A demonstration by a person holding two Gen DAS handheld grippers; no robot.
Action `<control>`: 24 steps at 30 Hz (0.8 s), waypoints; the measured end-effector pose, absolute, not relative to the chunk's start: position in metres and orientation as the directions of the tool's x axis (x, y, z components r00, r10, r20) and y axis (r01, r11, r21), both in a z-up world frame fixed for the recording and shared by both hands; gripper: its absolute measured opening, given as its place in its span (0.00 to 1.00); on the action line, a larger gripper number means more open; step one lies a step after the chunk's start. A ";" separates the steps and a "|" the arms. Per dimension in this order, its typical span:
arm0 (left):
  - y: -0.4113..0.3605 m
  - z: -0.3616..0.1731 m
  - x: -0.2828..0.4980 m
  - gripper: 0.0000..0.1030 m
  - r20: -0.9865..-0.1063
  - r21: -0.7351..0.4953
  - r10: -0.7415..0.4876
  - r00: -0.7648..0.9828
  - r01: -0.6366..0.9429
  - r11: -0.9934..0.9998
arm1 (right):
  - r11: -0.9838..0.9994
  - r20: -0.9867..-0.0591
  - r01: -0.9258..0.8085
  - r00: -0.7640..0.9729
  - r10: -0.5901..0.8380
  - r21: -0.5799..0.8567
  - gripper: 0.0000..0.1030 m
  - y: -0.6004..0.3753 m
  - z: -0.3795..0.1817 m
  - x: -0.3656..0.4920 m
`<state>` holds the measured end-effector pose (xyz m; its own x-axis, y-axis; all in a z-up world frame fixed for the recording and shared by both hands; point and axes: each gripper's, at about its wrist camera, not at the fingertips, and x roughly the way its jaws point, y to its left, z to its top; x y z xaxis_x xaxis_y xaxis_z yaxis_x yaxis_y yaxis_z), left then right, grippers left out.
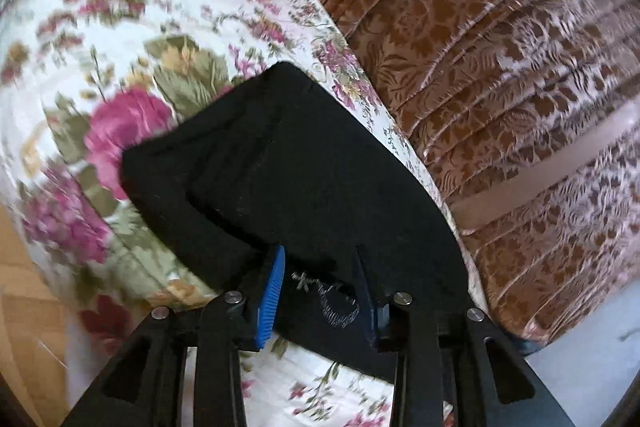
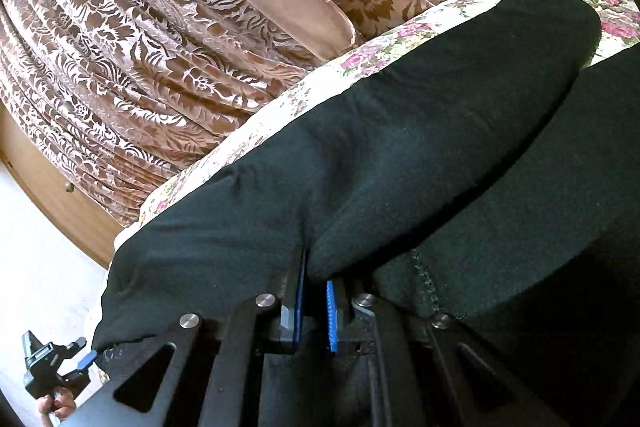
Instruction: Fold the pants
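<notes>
Black pants (image 1: 280, 163) lie folded on a floral bedspread (image 1: 132, 39). In the left wrist view my left gripper (image 1: 320, 251) stands open at their near edge. A stitched hem lies loose between its blue pads (image 1: 272, 295). In the right wrist view the pants (image 2: 420, 131) stretch away to the upper right, and my right gripper (image 2: 316, 275) is shut on a pinched fold of them. The left gripper (image 2: 85, 350) also shows there at the lower left, by the cloth's corner, with a hand (image 2: 56, 407) under it.
A brown patterned velvet cover (image 1: 500, 47) hangs in folds along the far side of the bedspread (image 2: 280, 99). A wooden frame edge (image 2: 60, 195) and pale floor (image 2: 40, 247) lie at the left. Wooden flooring (image 1: 24, 327) shows at the lower left.
</notes>
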<state>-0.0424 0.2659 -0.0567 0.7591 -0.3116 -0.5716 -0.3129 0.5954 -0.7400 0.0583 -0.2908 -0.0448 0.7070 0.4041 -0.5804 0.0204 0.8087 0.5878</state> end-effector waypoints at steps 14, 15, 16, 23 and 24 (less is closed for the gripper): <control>0.270 -0.068 -0.008 0.06 -0.572 -0.765 -0.290 0.768 -0.371 0.527 | 0.659 -0.568 0.179 0.695 0.441 0.730 0.18 -0.327 -0.040 0.081; 0.270 -0.063 -0.009 0.06 -0.566 -0.763 -0.285 0.774 -0.360 0.537 | 0.657 -0.569 0.187 0.699 0.433 0.730 0.16 -0.329 -0.039 0.084; 0.272 -0.056 -0.011 0.06 -0.543 -0.773 -0.279 0.792 -0.341 0.535 | 0.664 -0.565 0.189 0.715 0.413 0.724 0.09 -0.334 -0.033 0.087; 0.289 -0.013 -0.031 0.06 -0.404 -0.836 -0.271 0.874 -0.233 0.497 | 0.675 -0.421 0.033 0.803 0.421 0.737 0.08 -0.338 0.036 0.069; 0.294 -0.012 -0.034 0.06 -0.408 -0.833 -0.267 0.873 -0.236 0.501 | 0.682 -0.407 0.001 0.803 0.435 0.731 0.08 -0.334 0.043 0.062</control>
<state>-0.0342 0.2940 -0.0124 0.8730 -0.2669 -0.4083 -0.2362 0.5009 -0.8326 0.0616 -0.3342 0.0425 0.8033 0.4353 -0.4065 0.0006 0.6819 0.7315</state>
